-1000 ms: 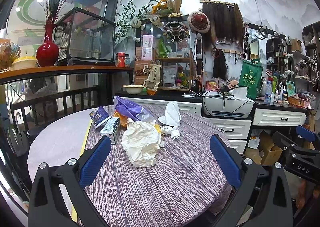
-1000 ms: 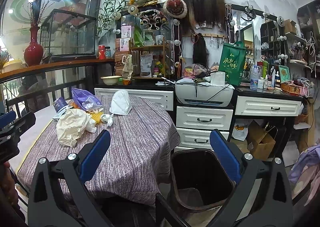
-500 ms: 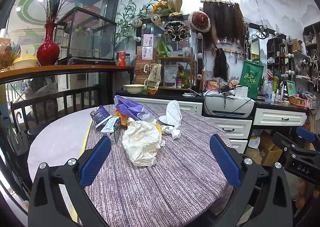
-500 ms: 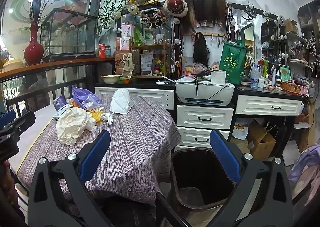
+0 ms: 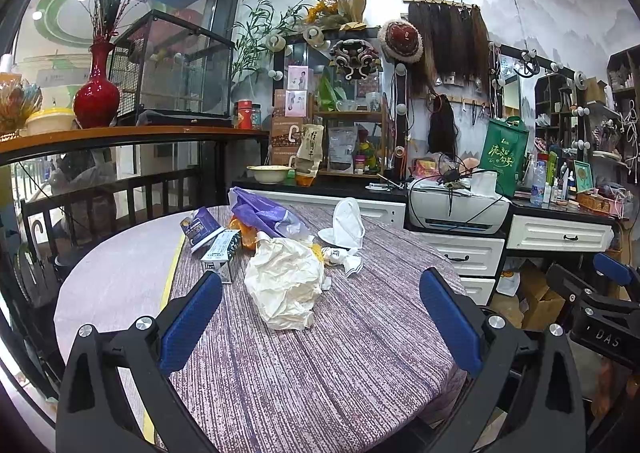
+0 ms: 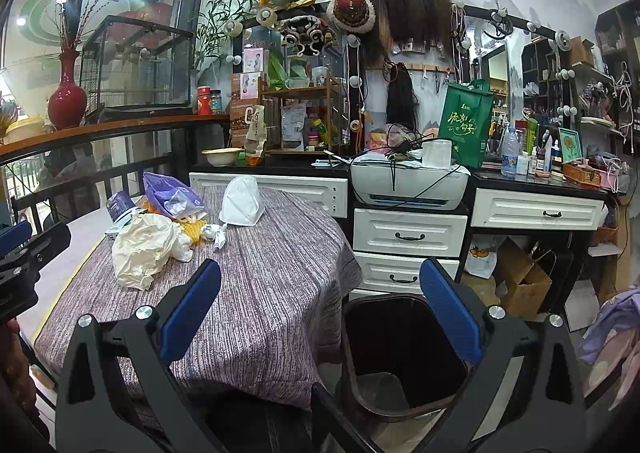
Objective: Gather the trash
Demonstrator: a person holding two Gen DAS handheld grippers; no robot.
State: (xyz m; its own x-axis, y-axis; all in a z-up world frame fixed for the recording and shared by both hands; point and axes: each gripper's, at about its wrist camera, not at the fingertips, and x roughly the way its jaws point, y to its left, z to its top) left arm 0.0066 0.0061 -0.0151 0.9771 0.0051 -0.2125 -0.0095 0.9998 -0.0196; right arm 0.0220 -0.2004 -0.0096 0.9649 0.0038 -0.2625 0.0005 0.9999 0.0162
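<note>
A heap of trash sits on a round table [image 5: 340, 353] draped in a purple striped cloth. The left gripper [image 5: 320, 313], fingers spread wide and empty, hovers short of a crumpled cream paper bag [image 5: 286, 285], which lies ahead between them. Behind the bag lie a purple plastic bag [image 5: 260, 213], small cartons [image 5: 220, 253] and a white mask [image 5: 346, 223]. The right gripper [image 6: 320, 313], equally wide, hangs over a dark bin [image 6: 400, 353] beside the table.

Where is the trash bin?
In the right wrist view, the bin stands on the floor, low and right of the table, before the white drawers.
</note>
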